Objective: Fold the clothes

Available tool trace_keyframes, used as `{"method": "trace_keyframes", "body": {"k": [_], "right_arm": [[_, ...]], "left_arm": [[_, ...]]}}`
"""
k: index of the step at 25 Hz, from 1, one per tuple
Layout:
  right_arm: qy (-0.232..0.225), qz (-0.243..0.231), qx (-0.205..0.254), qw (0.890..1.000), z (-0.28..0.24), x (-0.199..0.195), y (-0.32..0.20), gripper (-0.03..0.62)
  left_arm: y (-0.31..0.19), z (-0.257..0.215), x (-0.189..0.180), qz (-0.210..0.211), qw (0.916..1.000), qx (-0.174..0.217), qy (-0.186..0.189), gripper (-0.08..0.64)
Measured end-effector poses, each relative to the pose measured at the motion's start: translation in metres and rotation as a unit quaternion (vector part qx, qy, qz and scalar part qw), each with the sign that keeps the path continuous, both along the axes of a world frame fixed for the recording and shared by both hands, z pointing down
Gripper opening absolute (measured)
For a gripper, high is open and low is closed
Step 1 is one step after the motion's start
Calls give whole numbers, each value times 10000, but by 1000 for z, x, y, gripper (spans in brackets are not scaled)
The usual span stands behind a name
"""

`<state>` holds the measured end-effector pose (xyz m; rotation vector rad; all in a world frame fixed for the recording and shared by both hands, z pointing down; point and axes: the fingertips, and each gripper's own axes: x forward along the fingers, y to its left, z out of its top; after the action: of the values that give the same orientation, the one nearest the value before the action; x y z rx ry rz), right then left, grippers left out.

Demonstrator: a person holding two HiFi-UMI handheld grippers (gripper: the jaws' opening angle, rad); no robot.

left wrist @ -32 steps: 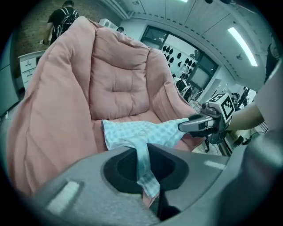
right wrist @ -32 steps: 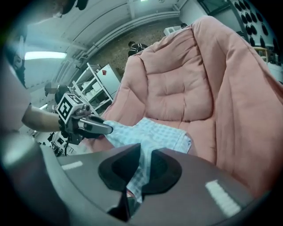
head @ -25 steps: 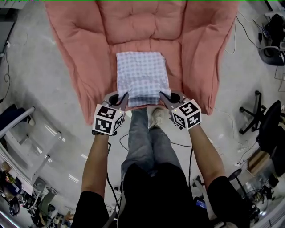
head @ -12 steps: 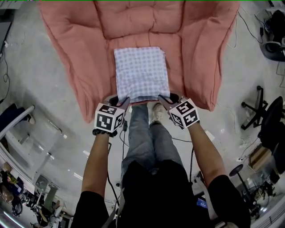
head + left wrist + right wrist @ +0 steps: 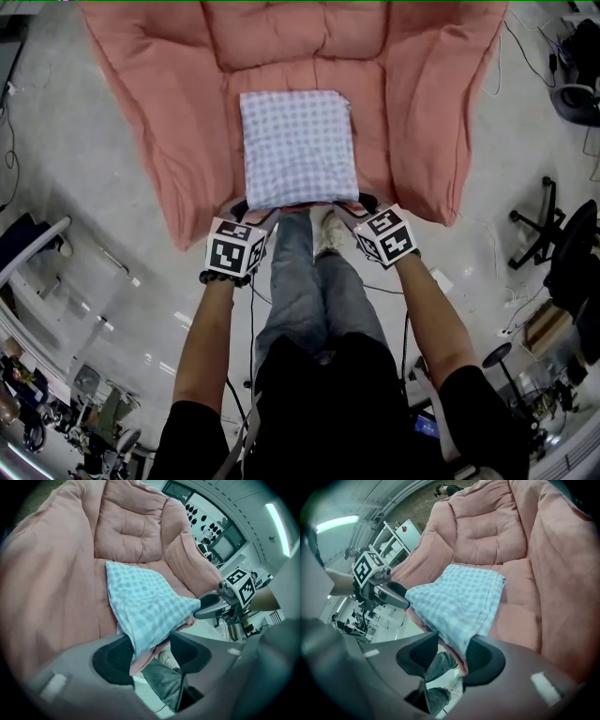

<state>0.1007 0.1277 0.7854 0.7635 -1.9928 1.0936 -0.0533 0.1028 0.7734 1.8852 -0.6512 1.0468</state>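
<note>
Far left in the head view: grey floor (image 5: 84,234), clutter along the edge too small to make out

Next, left tongs (image 5: 251,208) (image 5: 150,651) at the near-left corner of the checked cloth (image 5: 298,148) (image 5: 145,606) (image 5: 459,602); parted, having just been opening; corner hanging between the pads, lying against one, clear of the other, so not pinched; tips hidden behind the marker cube from above

In the middle: cloth folded flat to a near-square on the seat of the pink cushioned chair (image 5: 187,112), between its padded arms; too close to square to name a long axis; edges square with the seat, near edge toward the person and right at the seat's front lip; layers of the fold visible only at that near edge; nothing else in the seat's hollow; chair top cut off by the frame

Below the cloth: jeans (image 5: 300,281) and one shoe (image 5: 330,239), partly covered by the chair's front

To the right, right tongs (image 5: 354,204) (image 5: 452,656) at the near-right corner; likewise just been opening, now apart; cloth edge draped against one pad with a gap at the other, no grip
</note>
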Motion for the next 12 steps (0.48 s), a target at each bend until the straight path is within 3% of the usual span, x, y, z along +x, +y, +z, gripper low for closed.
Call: {"method": "trace_keyframes", "body": {"k": [8,12], "right_arm": [[197,294,-177,9992,9,22,14,183],[231,307,-76,9992,7,30,19,183]], "left_arm": [[11,2,-17,-240,9997,50,-57,247],[16,2,-12,-340,9994,65,-16,288]]}}
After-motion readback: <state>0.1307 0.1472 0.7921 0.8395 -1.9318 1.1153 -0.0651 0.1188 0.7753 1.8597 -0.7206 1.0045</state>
